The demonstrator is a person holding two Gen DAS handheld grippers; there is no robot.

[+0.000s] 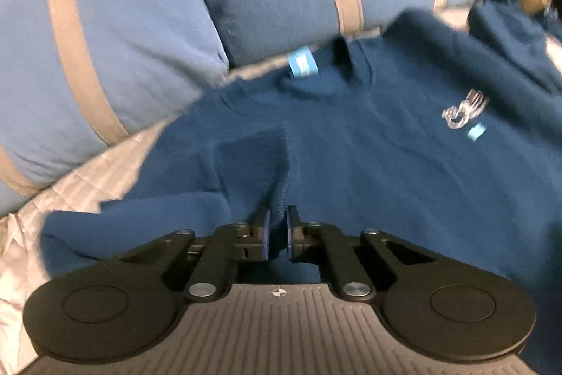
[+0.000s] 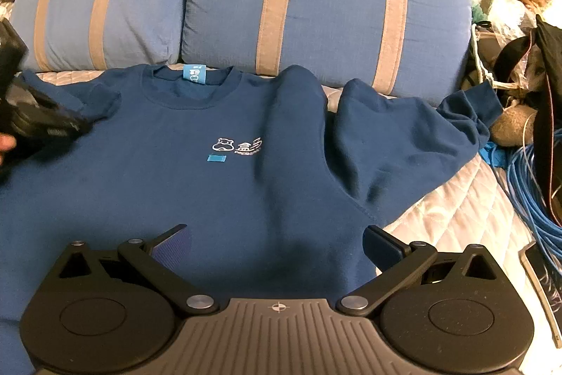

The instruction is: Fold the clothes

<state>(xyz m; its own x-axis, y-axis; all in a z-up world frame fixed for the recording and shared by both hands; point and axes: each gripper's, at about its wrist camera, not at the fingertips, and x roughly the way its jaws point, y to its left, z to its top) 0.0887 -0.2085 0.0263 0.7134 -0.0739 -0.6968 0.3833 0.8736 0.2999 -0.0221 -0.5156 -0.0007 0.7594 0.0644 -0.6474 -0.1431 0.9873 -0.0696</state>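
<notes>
Left gripper (image 1: 277, 227) was pinched nearly shut on a raised ridge of sweatshirt (image 1: 351, 164) cloth, apparently the left sleeve (image 1: 253, 157) folded in over the body. Right gripper (image 2: 277, 243) hung wide open, holding nothing, above the hem, pads clear of the fabric. Sweatshirt lay face up on the quilt (image 2: 456, 206), collar (image 2: 193, 83) toward the striped cushions (image 2: 326, 13), hem toward both grippers; its long axis ran away from them. Right sleeve (image 2: 414, 129) sprawled outward to the right, cuff near the quilt's edge. Judgement: that sleeve lay up and right of the right gripper, which was much the nearer, and likely needed folding in next.
</notes>
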